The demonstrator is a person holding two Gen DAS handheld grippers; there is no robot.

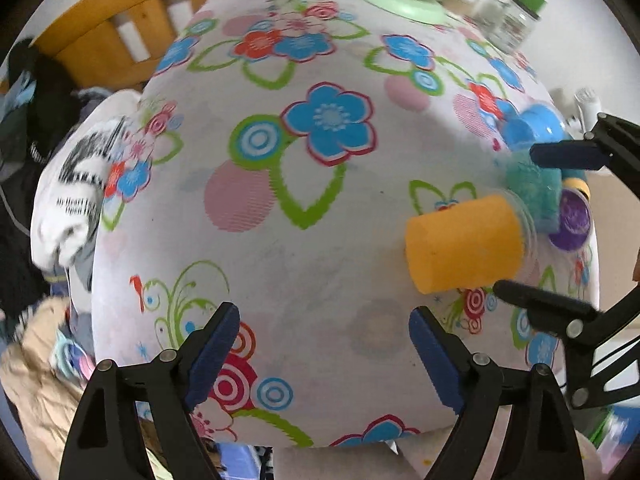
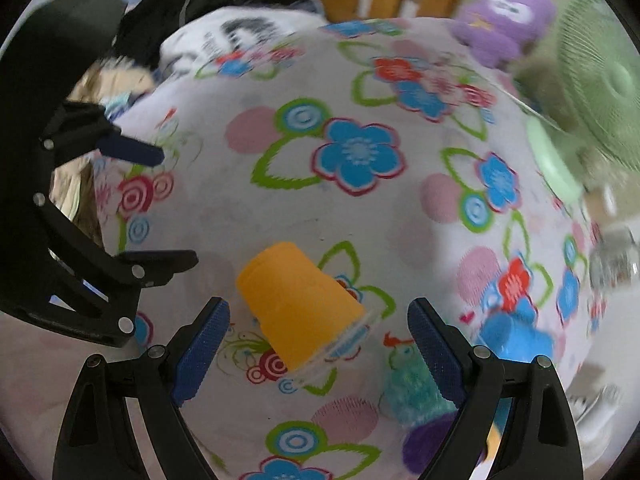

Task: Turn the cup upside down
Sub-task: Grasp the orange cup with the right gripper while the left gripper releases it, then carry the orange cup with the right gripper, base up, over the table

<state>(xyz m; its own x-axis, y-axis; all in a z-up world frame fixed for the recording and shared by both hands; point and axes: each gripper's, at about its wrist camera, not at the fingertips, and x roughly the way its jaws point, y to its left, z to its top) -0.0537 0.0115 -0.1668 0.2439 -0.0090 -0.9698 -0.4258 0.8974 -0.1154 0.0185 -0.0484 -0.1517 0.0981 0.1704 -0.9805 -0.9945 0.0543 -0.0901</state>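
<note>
An orange cup (image 1: 464,242) with a clear rim lies on its side on the flowered tablecloth (image 1: 304,208). In the left wrist view my right gripper (image 1: 532,220) comes in from the right, its fingers wide apart above and below the cup's rim end, not touching it. In the right wrist view the cup (image 2: 300,306) lies tilted between and just beyond my open right gripper (image 2: 318,350). My left gripper (image 1: 324,354) is open and empty over the cloth; it also shows at the left in the right wrist view (image 2: 168,208).
A teal and purple plush toy (image 1: 556,204) and a blue object (image 1: 532,126) lie close behind the cup. A green fan (image 2: 592,92), a purple plush (image 2: 504,12) and a jar (image 1: 516,20) stand at the far edge. Clothes (image 1: 76,184) are piled at the left.
</note>
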